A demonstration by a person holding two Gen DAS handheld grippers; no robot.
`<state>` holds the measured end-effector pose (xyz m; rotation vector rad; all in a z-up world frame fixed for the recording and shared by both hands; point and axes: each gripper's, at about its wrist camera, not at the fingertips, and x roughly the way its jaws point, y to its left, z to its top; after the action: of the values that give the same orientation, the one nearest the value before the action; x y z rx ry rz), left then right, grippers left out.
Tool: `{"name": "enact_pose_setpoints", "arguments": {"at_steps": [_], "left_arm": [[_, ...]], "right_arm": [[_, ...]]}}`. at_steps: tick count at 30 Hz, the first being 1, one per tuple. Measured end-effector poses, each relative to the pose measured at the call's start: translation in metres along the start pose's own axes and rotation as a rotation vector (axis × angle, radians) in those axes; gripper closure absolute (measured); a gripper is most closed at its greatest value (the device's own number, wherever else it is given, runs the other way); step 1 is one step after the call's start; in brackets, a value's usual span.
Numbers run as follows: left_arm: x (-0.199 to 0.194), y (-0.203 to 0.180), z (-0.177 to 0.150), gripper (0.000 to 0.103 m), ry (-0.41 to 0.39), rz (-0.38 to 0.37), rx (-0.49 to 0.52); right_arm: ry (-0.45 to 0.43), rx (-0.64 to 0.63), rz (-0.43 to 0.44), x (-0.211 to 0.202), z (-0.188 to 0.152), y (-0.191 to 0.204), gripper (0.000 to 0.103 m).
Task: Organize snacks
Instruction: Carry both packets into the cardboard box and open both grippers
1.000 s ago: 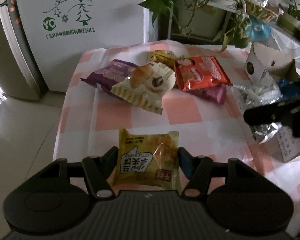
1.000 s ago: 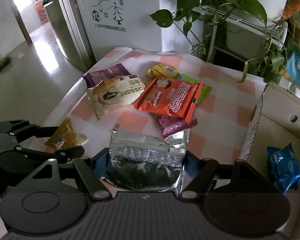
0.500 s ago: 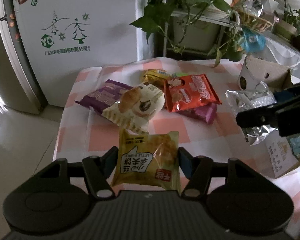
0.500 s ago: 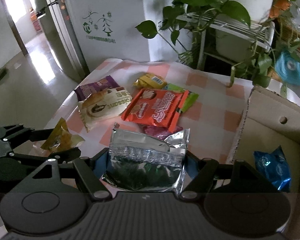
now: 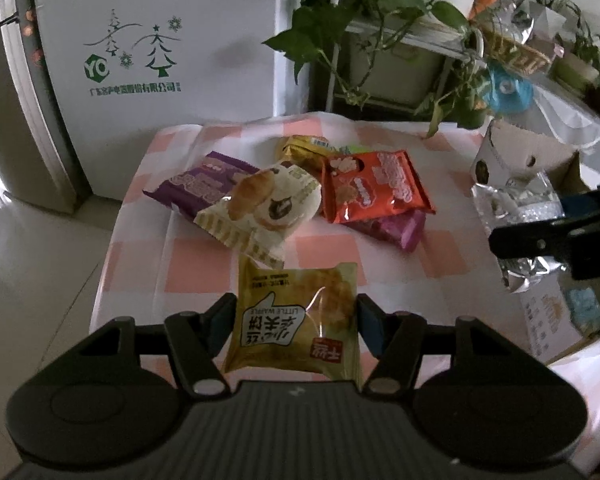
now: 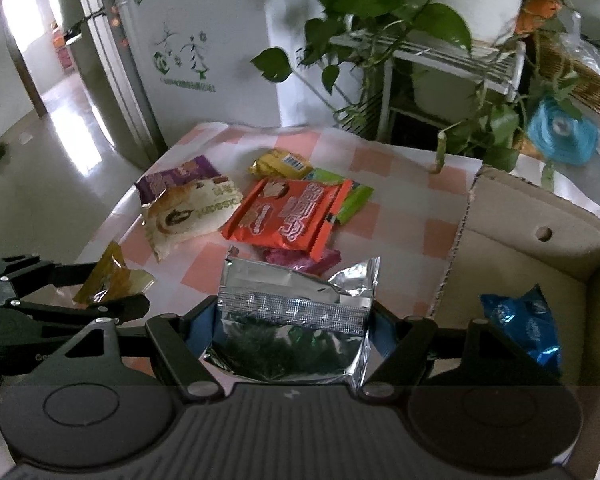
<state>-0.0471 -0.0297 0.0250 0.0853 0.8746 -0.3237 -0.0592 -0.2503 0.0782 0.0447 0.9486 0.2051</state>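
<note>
Left wrist cam: my left gripper is clamped on the waffle pack, yellow, pinched side to side btwn both pads and held up over the near edge of the table. Behind it on the checked cloth: croissant pack lying partly on the purple pack, then the orange pack w/ a magenta pack poking out under it, and a gold pack at the back. At far right I see my right gripper w/ the foil bag, in front of the box.

Right wrist cam: right gripper is closed on the foil bag, pads on both sides, bag crumpled, lifted off the table just left of the box. Blue pack lies inside the box. Green pack sticks out from under the orange pack. Left gripper shows at left edge, gripping the waffle pack.
</note>
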Motion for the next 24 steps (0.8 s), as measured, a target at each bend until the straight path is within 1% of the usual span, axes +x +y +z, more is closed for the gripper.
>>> {"name": "enact_pose_setpoints", "arguments": {"at_steps": [2, 5, 13, 20, 24], "left_arm": [[-0.003, -0.003, 0.002, 0.040, -0.005, -0.010, -0.016], [-0.008, -0.013, 0.006, 0.040, -0.022, -0.015, -0.009], [-0.020, -0.048, 0.012, 0.040, -0.034, -0.073, -0.011], [-0.028, -0.086, 0.020, 0.040, -0.048, -0.121, 0.030], [-0.028, -0.106, 0.024, 0.040, -0.050, -0.156, 0.044]], "right_arm": [[-0.013, 0.012, 0.000, -0.005, -0.001, -0.004, 0.021], [-0.031, 0.041, 0.000, -0.013, -0.003, -0.015, 0.021], [-0.092, 0.137, -0.020, -0.038, -0.008, -0.047, 0.021], [-0.140, 0.222, -0.045, -0.062, -0.016, -0.077, 0.021], [-0.158, 0.271, -0.080, -0.073, -0.024, -0.091, 0.021]]}}
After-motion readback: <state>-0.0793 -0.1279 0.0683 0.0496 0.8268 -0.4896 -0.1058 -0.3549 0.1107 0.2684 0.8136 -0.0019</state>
